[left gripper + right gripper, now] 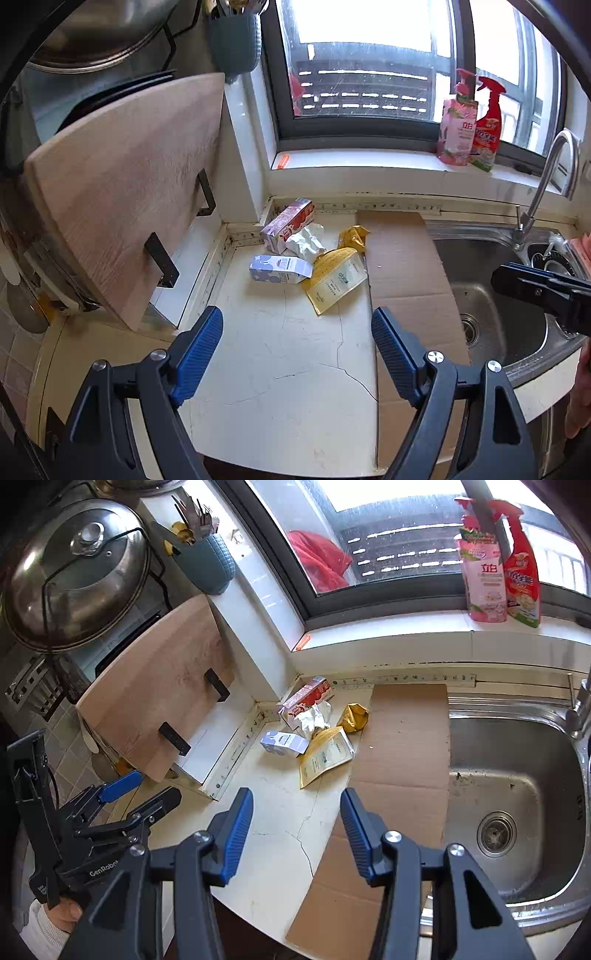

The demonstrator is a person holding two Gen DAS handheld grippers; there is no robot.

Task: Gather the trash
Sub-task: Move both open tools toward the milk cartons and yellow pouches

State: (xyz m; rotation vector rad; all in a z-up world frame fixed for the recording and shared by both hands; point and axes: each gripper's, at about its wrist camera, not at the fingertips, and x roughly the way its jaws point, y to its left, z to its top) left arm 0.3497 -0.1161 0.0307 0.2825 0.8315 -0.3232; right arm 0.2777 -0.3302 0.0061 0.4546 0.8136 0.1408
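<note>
Trash lies in the tabletop corner; both grippers are empty with jaws apart.

Left wrist view: the left gripper (297,354) has its jaws wide apart, nothing between them, above the cracked tabletop (288,369). At 12 o'clock from it lie the trash items: a pink carton (286,225), a tissue (306,240), a blue carton (279,269), a yellow pouch (334,282) and a yellow wrapper (352,236). Cardboard (406,273) lies at 1 o'clock, beside the sink (491,295).

Right wrist view: the right gripper (297,832) has jaws apart, empty. The trash lies at 12 o'clock; the left gripper is at 9 o'clock.
</note>
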